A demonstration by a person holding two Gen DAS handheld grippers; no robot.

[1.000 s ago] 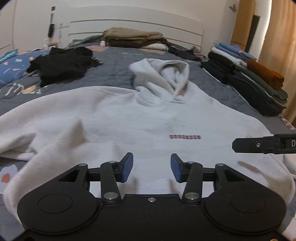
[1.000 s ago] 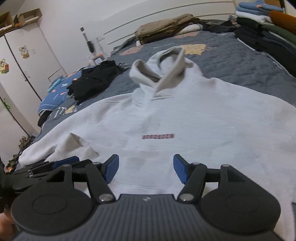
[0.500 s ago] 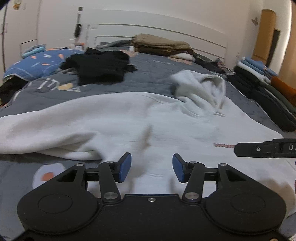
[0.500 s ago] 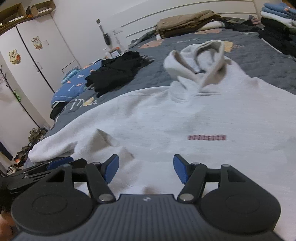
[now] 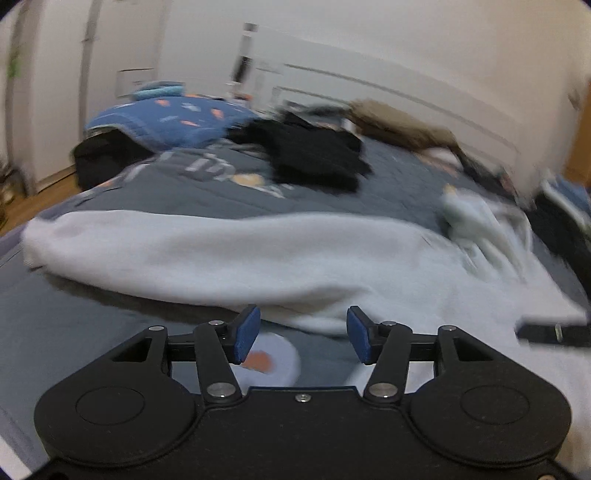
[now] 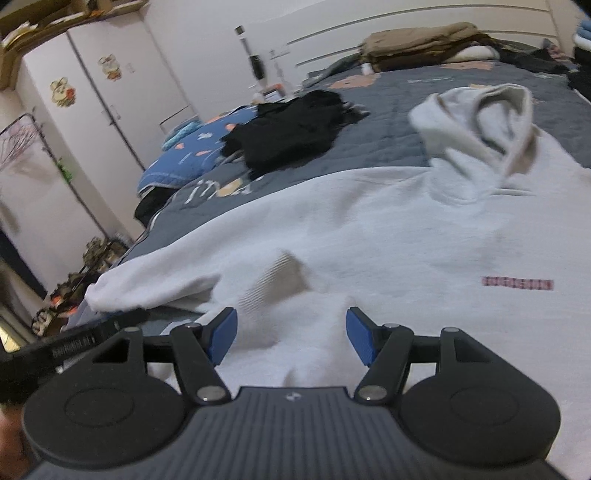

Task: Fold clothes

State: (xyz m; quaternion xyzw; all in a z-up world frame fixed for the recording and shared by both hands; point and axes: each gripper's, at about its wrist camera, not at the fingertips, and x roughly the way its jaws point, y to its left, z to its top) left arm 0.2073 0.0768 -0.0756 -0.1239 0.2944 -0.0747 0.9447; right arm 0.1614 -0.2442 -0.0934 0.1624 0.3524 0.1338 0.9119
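A white hoodie point(image 6: 388, 236) lies spread face up on the grey bed, hood point(image 6: 480, 110) toward the headboard, a small pink label point(image 6: 517, 283) on its chest. Its left sleeve point(image 5: 177, 251) stretches across the left wrist view, ending near the bed's left edge. My left gripper point(image 5: 302, 334) is open just short of the sleeve's lower edge, over bare quilt. My right gripper point(image 6: 291, 334) is open, low over the hoodie's body near the armpit fold. Neither holds cloth. The right gripper's finger point(image 5: 550, 332) shows at the left view's right edge.
A black garment heap point(image 6: 295, 129) and a blue patterned pillow point(image 5: 173, 122) lie beyond the sleeve. Folded tan clothes point(image 6: 424, 44) sit by the headboard point(image 6: 406, 22). Dark folded piles point(image 5: 565, 229) line the right side. Wardrobe point(image 6: 110, 103) and floor clutter point(image 6: 74, 288) stand left of the bed.
Both grippers have swung left along the hoodie. The left one now faces the left sleeve and the bed's edge instead of the chest. Both stayed open.
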